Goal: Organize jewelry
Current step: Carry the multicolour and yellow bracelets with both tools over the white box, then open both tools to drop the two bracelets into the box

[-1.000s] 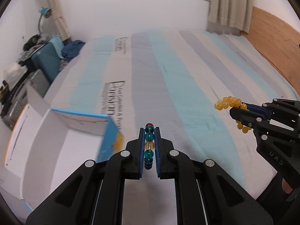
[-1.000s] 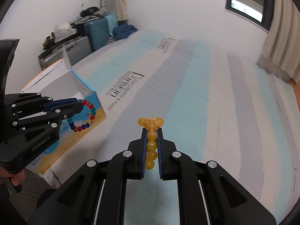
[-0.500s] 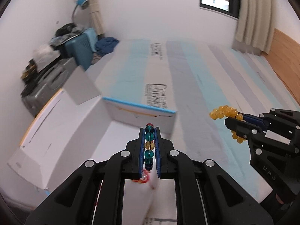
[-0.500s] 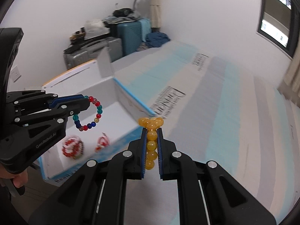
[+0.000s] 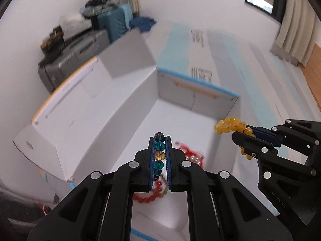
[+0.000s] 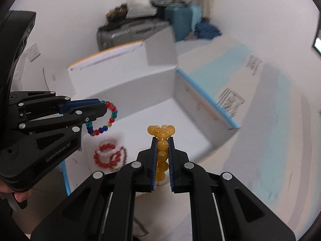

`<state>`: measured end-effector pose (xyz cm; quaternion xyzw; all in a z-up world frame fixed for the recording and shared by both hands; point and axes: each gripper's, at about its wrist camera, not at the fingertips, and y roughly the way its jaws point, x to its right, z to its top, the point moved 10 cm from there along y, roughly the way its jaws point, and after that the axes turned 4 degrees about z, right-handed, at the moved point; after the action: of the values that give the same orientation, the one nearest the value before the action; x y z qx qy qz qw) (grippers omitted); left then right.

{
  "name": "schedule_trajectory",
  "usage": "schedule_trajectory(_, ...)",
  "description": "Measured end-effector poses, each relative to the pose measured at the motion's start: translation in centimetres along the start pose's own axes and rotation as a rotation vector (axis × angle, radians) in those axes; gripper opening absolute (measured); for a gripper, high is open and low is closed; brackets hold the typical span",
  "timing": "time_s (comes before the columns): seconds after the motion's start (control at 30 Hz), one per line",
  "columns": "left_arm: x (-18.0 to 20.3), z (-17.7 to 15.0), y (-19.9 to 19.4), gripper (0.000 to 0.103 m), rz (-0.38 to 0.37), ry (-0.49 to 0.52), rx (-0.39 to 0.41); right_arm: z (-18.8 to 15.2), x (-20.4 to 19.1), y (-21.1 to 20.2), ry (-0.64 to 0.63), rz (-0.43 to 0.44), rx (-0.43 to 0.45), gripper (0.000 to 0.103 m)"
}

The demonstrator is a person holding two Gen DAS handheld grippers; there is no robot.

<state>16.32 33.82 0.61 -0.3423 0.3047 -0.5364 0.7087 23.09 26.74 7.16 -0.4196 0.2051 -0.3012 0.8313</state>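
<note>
Yellow beads fill the narrow gap of the right gripper (image 6: 162,140), whose jaws are pressed onto a yellow bracelet (image 6: 161,132) that bunches just past the tips. The left gripper (image 5: 159,140) pinches a multicoloured bracelet (image 5: 159,150) of teal, red, blue and amber beads the same way; seen from the right, most of its loop hangs free beyond and below the tips.

Both grippers hang over an open white box (image 5: 112,108) with blue-edged walls. On the box floor below and slightly ahead of the left gripper lies a blurred heap of red and pale bracelets (image 6: 109,156). A raised flap (image 5: 128,54) stands at the far corner, beyond both grippers. To the right of the right gripper stretches a striped mattress (image 6: 270,120). Behind the box, suitcases (image 5: 84,46) line a white wall.
</note>
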Motion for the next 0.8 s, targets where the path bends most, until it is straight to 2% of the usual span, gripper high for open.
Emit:
schedule_trajectory(0.27, -1.8, -4.3, 4.4, 0.009, -0.030, -0.037, -0.159, -2.0, -1.8, 5.0, 0.005, 0.053, -0.175, 0.009)
schedule_trajectory(0.57, -2.0, -8.1, 9.1, 0.009, -0.056, 0.004, -0.341, -4.2, -2.1, 10.4, -0.016, 0.037, -0.375, 0.009)
schedule_trajectory(0.67, -2.3, -9.0, 10.3, 0.009, -0.063, 0.010, -0.381, -4.9, -1.9, 12.0, -0.005, 0.031, -0.432, 0.009)
schedule_trajectory(0.8, -2.7, -9.3, 10.7, 0.009, -0.066, 0.013, -0.395, -5.7, -1.8, 13.4, 0.001, 0.024, -0.478, 0.009)
